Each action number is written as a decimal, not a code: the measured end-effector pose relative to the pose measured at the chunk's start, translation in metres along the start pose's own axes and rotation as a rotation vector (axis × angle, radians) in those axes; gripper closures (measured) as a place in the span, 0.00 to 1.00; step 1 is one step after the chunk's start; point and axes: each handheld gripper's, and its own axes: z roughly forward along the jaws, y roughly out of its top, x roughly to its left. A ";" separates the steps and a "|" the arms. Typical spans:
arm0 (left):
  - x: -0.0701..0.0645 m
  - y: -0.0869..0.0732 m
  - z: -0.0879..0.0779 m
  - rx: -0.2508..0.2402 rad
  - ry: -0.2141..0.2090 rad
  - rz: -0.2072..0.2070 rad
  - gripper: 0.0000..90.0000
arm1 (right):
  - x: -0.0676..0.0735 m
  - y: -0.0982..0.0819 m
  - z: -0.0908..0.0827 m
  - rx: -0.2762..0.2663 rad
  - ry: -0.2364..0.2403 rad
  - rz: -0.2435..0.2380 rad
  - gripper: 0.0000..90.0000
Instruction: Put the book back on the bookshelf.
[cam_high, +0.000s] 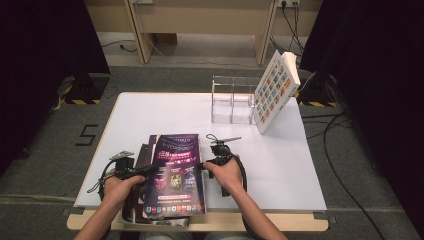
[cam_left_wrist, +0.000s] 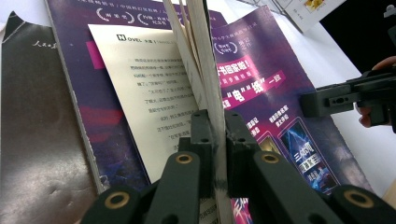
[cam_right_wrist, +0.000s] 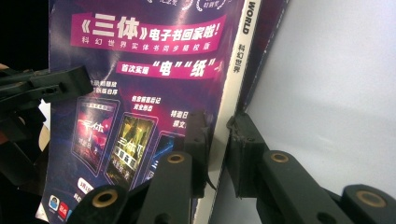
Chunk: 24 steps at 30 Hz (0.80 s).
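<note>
White desk (cam_high: 280, 165), near edge: a purple magazine (cam_high: 176, 172) is laid atop a darker volume (cam_high: 142, 155), its front cover being raised so that, by judgement, it may be opened or lifted clear. Left tongs (cam_left_wrist: 215, 135) are seen clamped on the edge of the magazine's lifted cover and leaves, while right tongs (cam_right_wrist: 218, 135) are set astride the spine edge, jaws nearly together on it, apparently to steady it. Far side: a clear acrylic rack (cam_high: 231, 100) is noted, a tiled-cover book (cam_high: 275, 90) being leaned against it.
</note>
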 end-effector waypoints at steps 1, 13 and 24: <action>0.000 0.000 0.000 0.003 0.001 0.001 0.93 | 0.000 0.000 0.000 0.000 0.000 0.001 0.87; 0.002 0.001 0.002 0.020 0.008 0.003 0.94 | -0.006 0.000 0.005 -0.009 0.021 0.005 0.85; 0.003 -0.002 -0.001 0.013 0.032 0.000 0.84 | 0.010 -0.006 -0.006 -0.095 0.036 0.014 0.92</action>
